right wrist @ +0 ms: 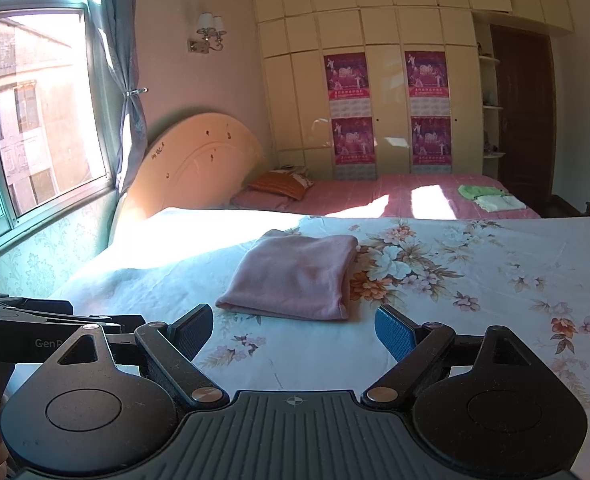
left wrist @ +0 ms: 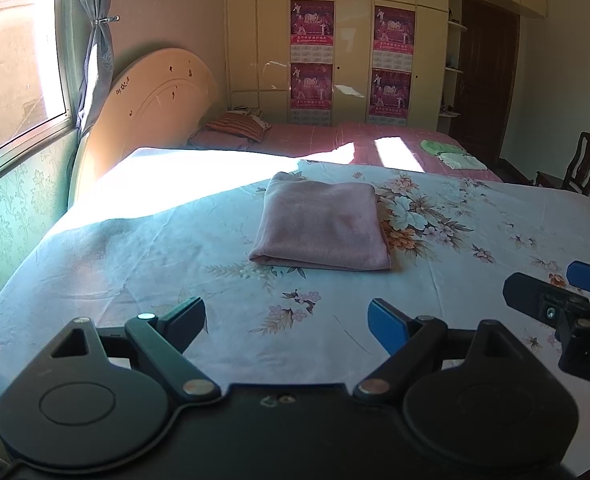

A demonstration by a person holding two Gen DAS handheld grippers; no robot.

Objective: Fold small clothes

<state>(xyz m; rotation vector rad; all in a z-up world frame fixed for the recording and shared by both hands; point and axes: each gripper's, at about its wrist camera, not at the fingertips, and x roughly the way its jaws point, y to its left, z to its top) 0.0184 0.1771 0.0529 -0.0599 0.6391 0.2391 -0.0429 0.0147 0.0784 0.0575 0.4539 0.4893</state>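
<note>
A pink garment (left wrist: 322, 226) lies folded into a neat rectangle on the floral bedsheet (left wrist: 175, 256); it also shows in the right wrist view (right wrist: 293, 276). My left gripper (left wrist: 287, 322) is open and empty, held above the sheet in front of the garment. My right gripper (right wrist: 295, 332) is open and empty, just short of the garment's near edge. The right gripper shows at the right edge of the left wrist view (left wrist: 555, 292). The left gripper's body shows at the left edge of the right wrist view (right wrist: 27, 320).
A second bed with a pink cover (left wrist: 335, 136) stands behind, with folded green and white clothes (left wrist: 451, 154) and a striped pillow (left wrist: 237, 124). A window (left wrist: 11, 60) is to the left, a wardrobe (left wrist: 347, 40) at the back, a wooden chair (left wrist: 575, 164) to the right.
</note>
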